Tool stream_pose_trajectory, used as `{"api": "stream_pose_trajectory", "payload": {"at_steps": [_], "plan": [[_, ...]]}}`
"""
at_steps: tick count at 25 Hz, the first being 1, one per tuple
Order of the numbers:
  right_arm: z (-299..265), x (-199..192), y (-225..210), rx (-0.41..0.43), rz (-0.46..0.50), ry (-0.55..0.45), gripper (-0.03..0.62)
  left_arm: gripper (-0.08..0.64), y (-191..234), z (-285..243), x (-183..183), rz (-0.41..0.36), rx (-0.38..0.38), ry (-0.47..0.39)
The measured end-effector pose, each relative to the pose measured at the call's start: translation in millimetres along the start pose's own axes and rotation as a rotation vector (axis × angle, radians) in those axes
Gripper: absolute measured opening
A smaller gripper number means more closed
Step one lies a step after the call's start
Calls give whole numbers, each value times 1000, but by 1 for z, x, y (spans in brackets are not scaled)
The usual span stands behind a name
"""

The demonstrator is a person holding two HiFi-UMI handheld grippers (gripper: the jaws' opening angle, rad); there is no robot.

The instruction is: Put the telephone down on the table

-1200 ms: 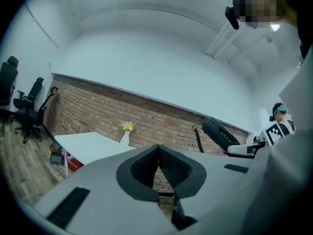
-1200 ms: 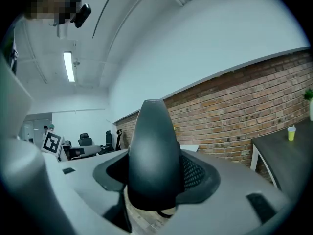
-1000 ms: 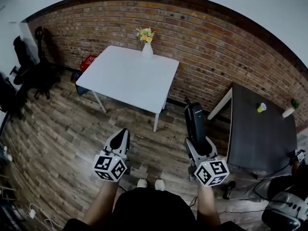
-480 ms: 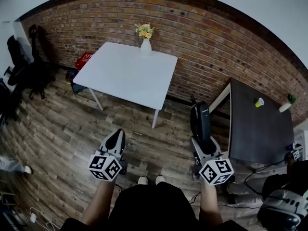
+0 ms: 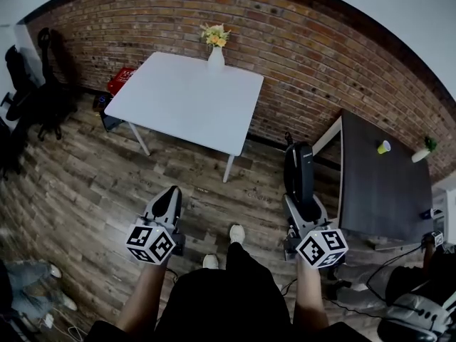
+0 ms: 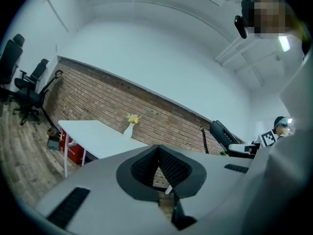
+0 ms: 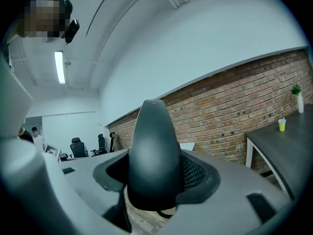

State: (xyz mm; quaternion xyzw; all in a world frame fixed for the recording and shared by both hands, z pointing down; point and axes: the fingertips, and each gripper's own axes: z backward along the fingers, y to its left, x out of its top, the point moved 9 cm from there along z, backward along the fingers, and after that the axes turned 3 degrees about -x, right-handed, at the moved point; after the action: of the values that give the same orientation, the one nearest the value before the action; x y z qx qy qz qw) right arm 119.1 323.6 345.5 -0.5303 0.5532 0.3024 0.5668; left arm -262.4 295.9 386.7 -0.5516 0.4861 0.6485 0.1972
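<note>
Telephone [image 5: 298,169]: a black, smooth handset, long and narrow with a rounded far end, is sticking out ahead of the right claw [image 5: 300,204], lower right of centre in the head view. A coiled cord is showing at its far tip.
Telephone's place: it is hanging in the air over the wooden floor [image 5: 92,184], between the white tabletop [image 5: 185,102] in the upper middle and the dark tabletop [image 5: 385,191] at the right edge, and is touching neither.
Right claw: its jaws are standing wide and pressing on both sides of the telephone's near end. In the right gripper view the handset is filling the gap between the pads and rising up the middle of the frame.
Left claw [image 5: 165,204]: it is hovering lower left of centre in the head view. Its jaws are resting together, tips touching, with nothing between them.
White tabletop: it is carrying a white vase [image 5: 216,55] of yellow flowers at its far edge, by the brick wall [image 5: 306,55].
Dark tabletop: it is carrying a yellow cup [image 5: 384,147] and a small potted plant [image 5: 425,149], both toward the upper right.
Person: forearms are reaching up from the bottom edge, one behind each claw.
</note>
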Motion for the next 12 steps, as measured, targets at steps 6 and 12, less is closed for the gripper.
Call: {"api": "stream_pose_trajectory", "payload": {"at_steps": [6, 12], "plan": [[-26, 4, -7, 25, -13, -1, 272, 14, 6, -20, 1, -5, 14, 16], [-69, 9, -33, 48, -19, 12, 272, 14, 14, -66, 2, -2, 28, 30]]}}
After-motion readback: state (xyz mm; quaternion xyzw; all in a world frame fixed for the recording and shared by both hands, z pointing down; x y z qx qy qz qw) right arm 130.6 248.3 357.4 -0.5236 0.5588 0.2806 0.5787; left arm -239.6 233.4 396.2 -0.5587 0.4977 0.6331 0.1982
